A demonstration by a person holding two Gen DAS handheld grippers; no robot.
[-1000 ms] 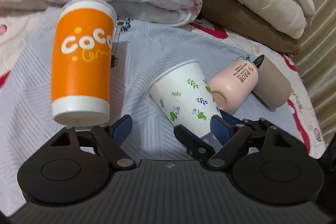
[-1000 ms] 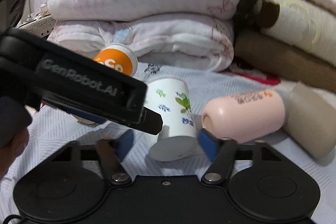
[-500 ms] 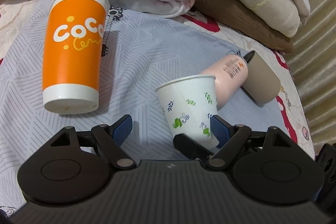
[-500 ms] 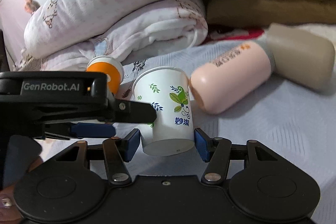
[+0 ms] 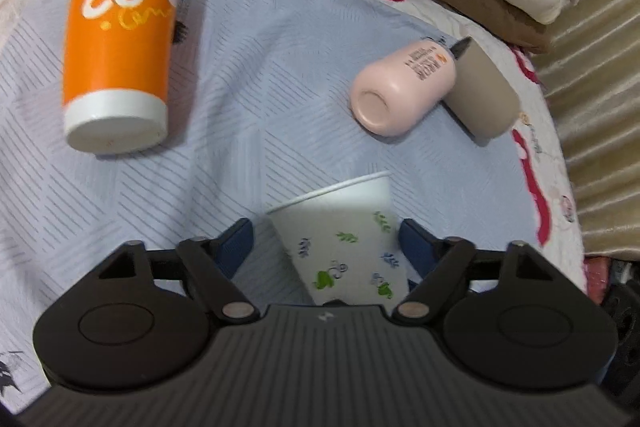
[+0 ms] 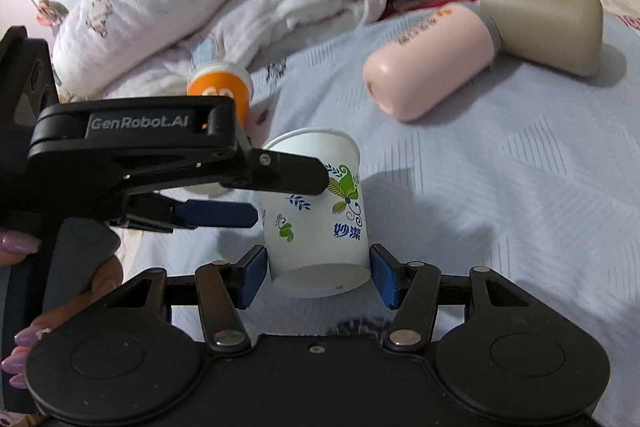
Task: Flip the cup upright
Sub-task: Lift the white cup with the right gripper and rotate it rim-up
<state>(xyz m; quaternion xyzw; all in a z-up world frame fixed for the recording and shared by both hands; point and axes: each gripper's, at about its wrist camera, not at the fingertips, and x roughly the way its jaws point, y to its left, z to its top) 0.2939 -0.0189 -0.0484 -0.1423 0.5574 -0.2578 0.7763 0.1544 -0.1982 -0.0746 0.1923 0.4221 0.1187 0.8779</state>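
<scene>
Right wrist view shows the paper cup, white with leaf print, mouth uppermost and base towards the camera, sitting between the blue pads of the right claw. Both pads lie against the lower wall of the cup; the claw is clenched on it near the base. Whether the base rests on the bed sheet or hangs just above it cannot be told.

The left claw reaches in from the side in the same view, one finger crossing the cup's upper wall. Left wrist view puts the paper cup between that claw's pads with sheet visible beside the left pad, so this claw stands released.

An orange tumbler and a pink flask with a taupe cap lie on their sides on the sheet, well apart from the cup.

Assessment: the flip appears largely complete; setting down remains. Recommended practice:
- bring the base flat to the sheet before release, as soft bedding offers an uneven seat;
- keep pad pressure light, since thin paper walls dent;
- part the pads evenly and back straight out, so neither side drags the cup over;
- clear the left claw from the wall first.
</scene>
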